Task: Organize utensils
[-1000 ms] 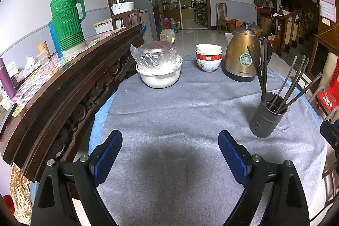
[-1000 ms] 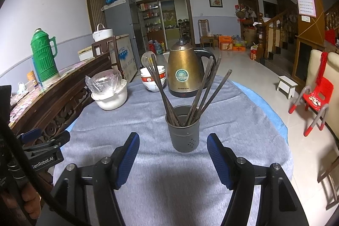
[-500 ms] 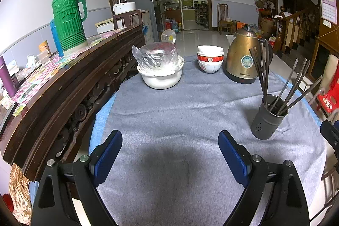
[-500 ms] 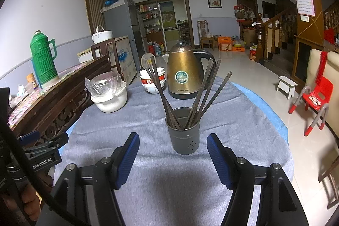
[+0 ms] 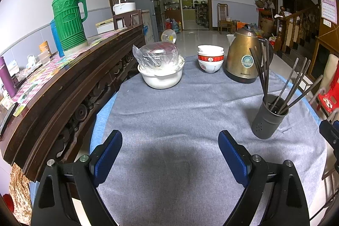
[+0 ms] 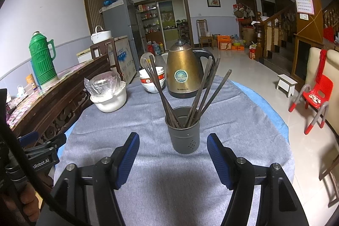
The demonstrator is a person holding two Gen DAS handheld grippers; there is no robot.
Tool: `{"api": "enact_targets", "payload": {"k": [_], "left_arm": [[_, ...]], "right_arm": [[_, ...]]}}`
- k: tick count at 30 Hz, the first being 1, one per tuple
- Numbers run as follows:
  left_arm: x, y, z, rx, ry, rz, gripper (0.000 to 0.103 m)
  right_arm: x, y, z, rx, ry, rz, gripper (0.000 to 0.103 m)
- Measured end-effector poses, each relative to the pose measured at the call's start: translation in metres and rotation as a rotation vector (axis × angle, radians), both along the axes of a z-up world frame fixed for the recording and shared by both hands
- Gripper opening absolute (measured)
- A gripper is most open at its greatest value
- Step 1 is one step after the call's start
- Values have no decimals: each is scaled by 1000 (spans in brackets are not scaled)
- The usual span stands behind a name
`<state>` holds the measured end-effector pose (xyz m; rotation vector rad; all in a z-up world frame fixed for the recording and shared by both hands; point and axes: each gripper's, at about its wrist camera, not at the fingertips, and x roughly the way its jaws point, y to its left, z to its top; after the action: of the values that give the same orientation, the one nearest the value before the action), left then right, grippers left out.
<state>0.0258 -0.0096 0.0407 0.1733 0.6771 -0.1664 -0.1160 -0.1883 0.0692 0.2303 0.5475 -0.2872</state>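
Note:
A dark grey utensil cup [image 6: 186,132] stands on the grey tablecloth [image 6: 148,120] and holds several dark chopsticks [image 6: 204,96] that fan out of its top. My right gripper [image 6: 172,155] is open and empty, just in front of the cup, which sits centred between its blue pads. In the left wrist view the cup [image 5: 267,119] stands to the right, with the chopsticks [image 5: 295,86] leaning out. My left gripper [image 5: 169,154] is open and empty over bare cloth at the table's near side.
A gold kettle [image 6: 184,71], stacked red-and-white bowls [image 5: 210,58] and a white pot with a plastic-wrapped lid [image 5: 161,69] stand at the table's far side. A dark wooden sideboard [image 5: 63,88] with a green thermos [image 5: 68,18] runs along the left. A red chair [image 6: 313,99] stands on the floor at the right.
Both grippers have drifted slightly; the cup sits a little lower and closer in the right wrist view. Both grippers stay open and empty.

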Motion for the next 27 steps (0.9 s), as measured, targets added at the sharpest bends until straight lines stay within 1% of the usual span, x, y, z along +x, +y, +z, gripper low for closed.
{"api": "enact_targets", "payload": {"k": [13, 27], "left_arm": [[2, -7, -8, 16, 16, -14, 92], [3, -17, -13, 26, 29, -37, 92]], "right_arm": [[2, -10, -9, -7, 14, -38, 70], [4, -12, -14, -16, 16, -48, 70]]}}
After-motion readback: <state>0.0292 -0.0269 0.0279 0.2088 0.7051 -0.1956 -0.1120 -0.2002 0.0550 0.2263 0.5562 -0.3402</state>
